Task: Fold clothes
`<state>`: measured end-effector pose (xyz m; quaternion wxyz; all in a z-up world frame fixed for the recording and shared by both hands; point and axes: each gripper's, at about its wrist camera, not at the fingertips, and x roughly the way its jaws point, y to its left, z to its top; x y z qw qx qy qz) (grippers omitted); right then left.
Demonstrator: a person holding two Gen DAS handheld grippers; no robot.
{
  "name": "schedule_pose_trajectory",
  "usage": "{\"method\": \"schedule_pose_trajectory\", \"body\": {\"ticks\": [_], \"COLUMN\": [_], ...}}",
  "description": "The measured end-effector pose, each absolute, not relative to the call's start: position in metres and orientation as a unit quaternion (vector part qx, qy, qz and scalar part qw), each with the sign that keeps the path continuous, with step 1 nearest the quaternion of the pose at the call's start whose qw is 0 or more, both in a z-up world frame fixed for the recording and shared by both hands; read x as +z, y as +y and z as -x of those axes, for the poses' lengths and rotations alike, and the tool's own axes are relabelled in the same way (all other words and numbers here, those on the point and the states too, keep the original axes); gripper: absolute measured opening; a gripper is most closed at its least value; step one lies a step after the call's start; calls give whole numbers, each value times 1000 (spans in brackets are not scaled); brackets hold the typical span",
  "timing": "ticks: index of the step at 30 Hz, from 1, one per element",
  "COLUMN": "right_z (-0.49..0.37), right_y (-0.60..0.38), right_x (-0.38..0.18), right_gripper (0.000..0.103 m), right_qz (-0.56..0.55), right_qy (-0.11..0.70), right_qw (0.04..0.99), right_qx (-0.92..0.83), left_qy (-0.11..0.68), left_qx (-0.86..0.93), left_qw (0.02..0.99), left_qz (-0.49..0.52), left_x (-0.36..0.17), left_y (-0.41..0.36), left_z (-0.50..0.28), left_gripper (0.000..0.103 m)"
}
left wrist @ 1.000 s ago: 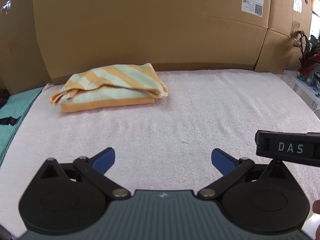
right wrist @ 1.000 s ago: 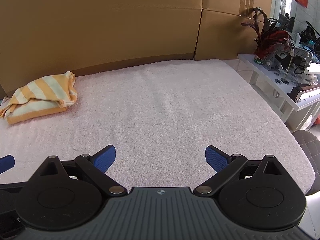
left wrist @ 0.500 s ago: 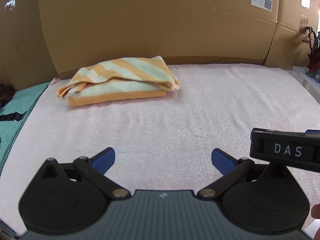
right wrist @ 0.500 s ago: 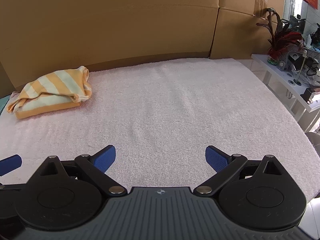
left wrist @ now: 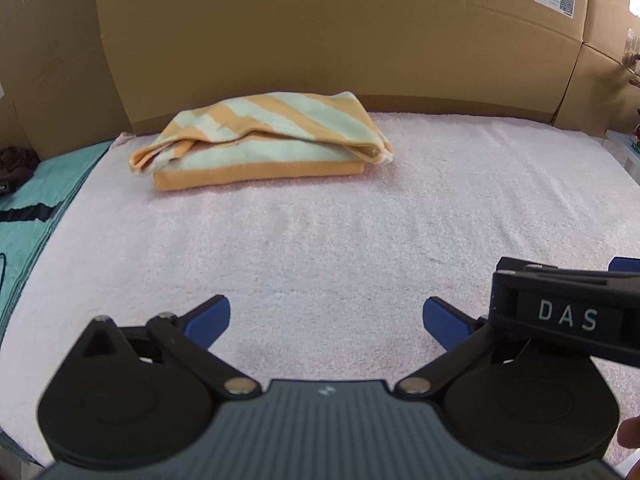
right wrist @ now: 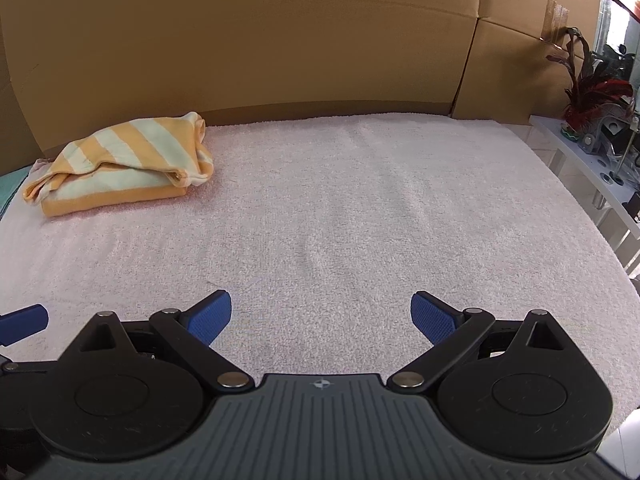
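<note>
Orange and pale-striped, the folded cloth (left wrist: pixel 264 140) lay at the far left of the pink towel (left wrist: pixel 320 240), and it looked bigger than a moment before because I moved my wide-open, empty left gripper (left wrist: pixel 326 316) and right gripper (right wrist: pixel 320 314) closer.

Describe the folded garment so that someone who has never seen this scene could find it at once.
Start at the cardboard wall behind the pink towel-covered surface. At its foot, far left, lies the folded garment. Its orange and pale-mint stripes set it apart from the plain teal cloth further left.
</note>
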<state>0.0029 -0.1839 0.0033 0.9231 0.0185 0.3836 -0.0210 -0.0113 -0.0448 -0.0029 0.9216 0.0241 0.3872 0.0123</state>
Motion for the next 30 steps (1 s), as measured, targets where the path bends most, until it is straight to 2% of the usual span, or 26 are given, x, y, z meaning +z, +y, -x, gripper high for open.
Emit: {"method": "schedule_pose_trajectory", "body": {"ticks": [9, 15, 23, 30], "right_z": [-2, -3, -6, -5], "right_y": [-173, -165, -150, -126], "right_x": [6, 8, 10, 6], "right_gripper": [99, 99, 99, 99], "right_qz": [-18, -16, -26, -22], "right_qy": [378, 377, 372, 368], "right_qw": [925, 926, 928, 929], "right_qx": [-6, 3, 28, 41], "left_qy": [391, 379, 377, 378], "left_qx": [7, 28, 12, 55], "left_qw": [921, 925, 926, 924], "left_qz": [3, -16, 28, 0], "left_x": [-4, -1, -2, 3], "left_y": [-28, -26, 1, 19], "left_z": [13, 16, 18, 20], "left_gripper": [103, 103, 103, 103]}}
